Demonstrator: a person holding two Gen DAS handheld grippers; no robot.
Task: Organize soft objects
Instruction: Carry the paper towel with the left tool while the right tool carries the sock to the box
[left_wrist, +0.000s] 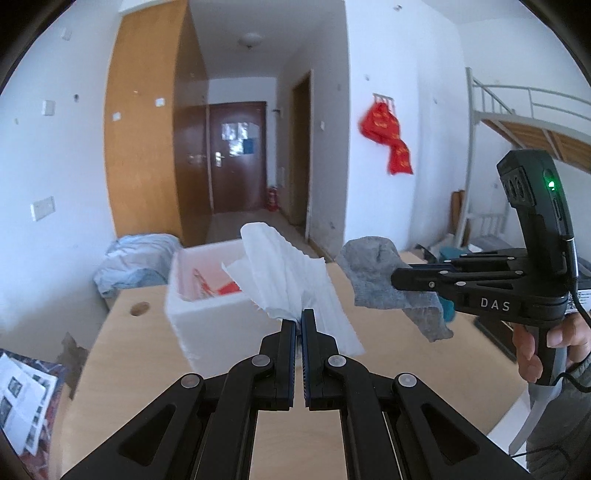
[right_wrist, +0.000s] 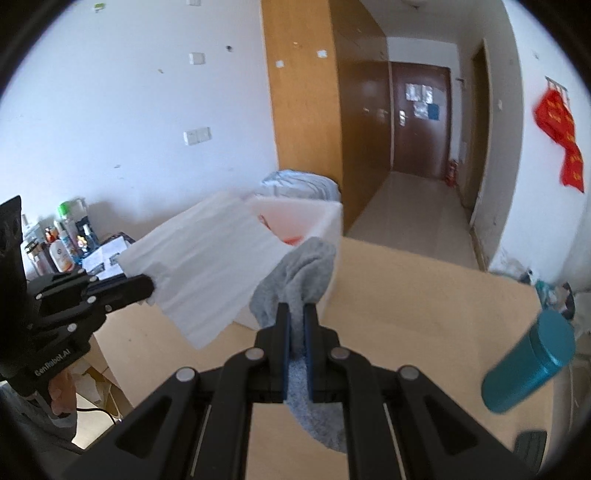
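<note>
You are holding the left gripper (left_wrist: 299, 314) with its jaws clamped on a white cloth (left_wrist: 288, 273), lifted over the bench (left_wrist: 147, 332) beside the white foam box (left_wrist: 207, 306). Your right gripper (right_wrist: 295, 308) is pinching a grey sock (right_wrist: 295, 273), which is dangling above the bench near the box.

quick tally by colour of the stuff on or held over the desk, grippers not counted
white: 2, the paper towel held in the left hand-held gripper and the foam box
grey: 1, the sock held in the right hand-held gripper
teal: 1, the flask
total: 4
</note>
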